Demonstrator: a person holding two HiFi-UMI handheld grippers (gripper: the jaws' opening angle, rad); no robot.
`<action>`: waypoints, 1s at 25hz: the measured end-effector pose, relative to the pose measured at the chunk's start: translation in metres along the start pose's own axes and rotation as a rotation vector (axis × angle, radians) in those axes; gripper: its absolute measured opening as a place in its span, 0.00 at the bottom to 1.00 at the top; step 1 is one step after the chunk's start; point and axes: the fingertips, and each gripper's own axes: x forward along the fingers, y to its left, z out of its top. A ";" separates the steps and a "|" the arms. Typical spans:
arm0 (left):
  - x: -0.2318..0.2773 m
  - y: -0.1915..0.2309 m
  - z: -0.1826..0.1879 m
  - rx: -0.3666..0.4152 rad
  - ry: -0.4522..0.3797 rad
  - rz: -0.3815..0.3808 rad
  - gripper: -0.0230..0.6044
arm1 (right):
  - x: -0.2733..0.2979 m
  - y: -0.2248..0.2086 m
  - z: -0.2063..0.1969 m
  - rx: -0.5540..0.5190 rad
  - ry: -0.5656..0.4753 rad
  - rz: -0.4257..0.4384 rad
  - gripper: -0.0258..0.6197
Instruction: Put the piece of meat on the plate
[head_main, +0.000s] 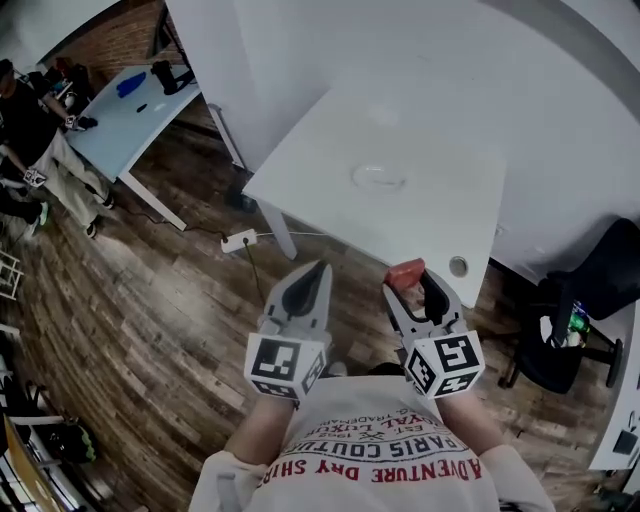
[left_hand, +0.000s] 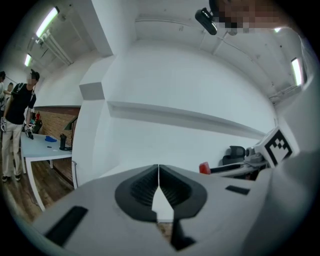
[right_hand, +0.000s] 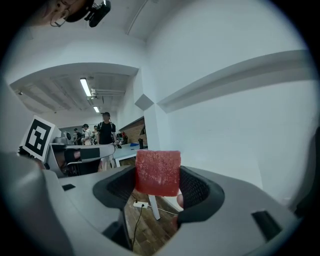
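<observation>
Head view: right gripper (head_main: 410, 284) pinches red square meat (head_main: 404, 271) before table (head_main: 440, 215) edge; left gripper (head_main: 317, 271) closed, empty; plate (head_main: 378, 178) possibly clear.

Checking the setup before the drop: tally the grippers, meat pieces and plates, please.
Grippers: 2, the left gripper shut and empty, the right gripper shut on the meat
Meat: 1 red piece of meat
Plates: 1 clear plate, empty
Total: 4

White table (head_main: 420, 190) on wood floor (head_main: 150, 320) — white walls.
</observation>
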 end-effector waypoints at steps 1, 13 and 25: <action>0.007 0.006 -0.002 -0.006 0.008 -0.003 0.05 | 0.009 -0.003 0.001 0.003 0.006 -0.004 0.47; 0.111 0.046 -0.023 -0.023 0.088 -0.010 0.05 | 0.104 -0.068 0.000 0.064 0.054 -0.009 0.47; 0.266 0.068 0.002 0.006 0.133 -0.042 0.05 | 0.196 -0.179 0.036 0.115 0.062 -0.039 0.47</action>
